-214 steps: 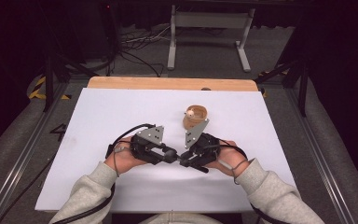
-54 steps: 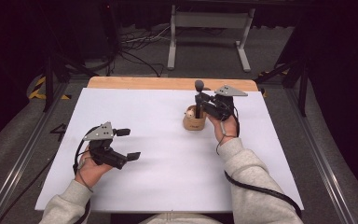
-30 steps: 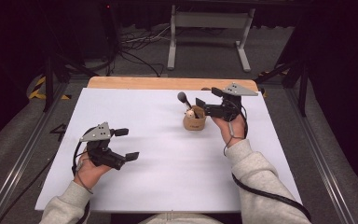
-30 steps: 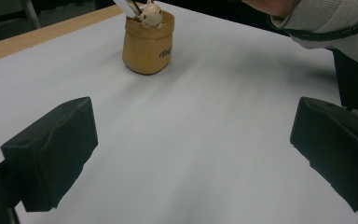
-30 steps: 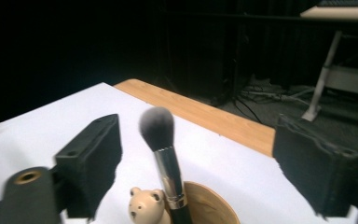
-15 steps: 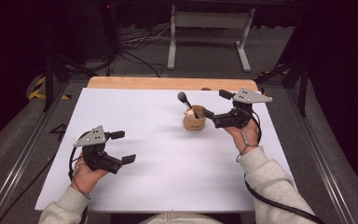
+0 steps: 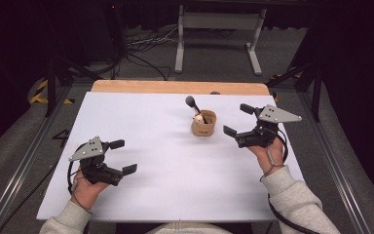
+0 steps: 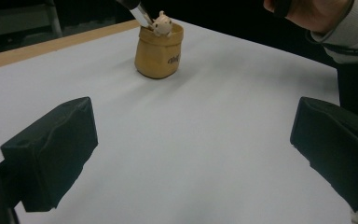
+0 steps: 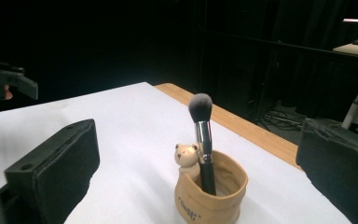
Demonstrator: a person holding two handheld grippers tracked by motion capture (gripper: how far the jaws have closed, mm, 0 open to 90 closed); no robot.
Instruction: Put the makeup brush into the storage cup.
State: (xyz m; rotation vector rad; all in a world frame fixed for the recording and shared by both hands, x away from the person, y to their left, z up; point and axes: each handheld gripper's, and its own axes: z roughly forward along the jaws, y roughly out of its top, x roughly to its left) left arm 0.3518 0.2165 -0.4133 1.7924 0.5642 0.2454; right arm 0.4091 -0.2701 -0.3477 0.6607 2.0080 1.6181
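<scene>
Right now, one small tan cup [image 7: 203, 127], soft and baggy like a little sack, with dark writing on the front. Stands upright on the white table [image 7: 175, 190], a bit past the middle, near the wooden strip [image 7: 141, 87] at the far edge. Holds one brush [image 7: 192, 102] with a black handle, a shiny silver neck and a fluffy dark grey tip. Leans a little, tip up, well above the rim. Also one tiny cream bear [image 7: 199, 118], peeking over the rim, just beside the brush handle.

Now for counting: one cup, one brush, one bear, two tools, two hands.

Over on the right, the right gripper [image 7: 237, 119], just beside the cup but not touching it. Has just been opening its jaws, now as wide as can be, with nothing between them. Points toward the cup.

Down on the left, the left gripper [image 7: 124, 156], near the front edge of the table and well apart from the cup. Wide open too, holding nothing, with just bare white table between the two black jaws.
</scene>
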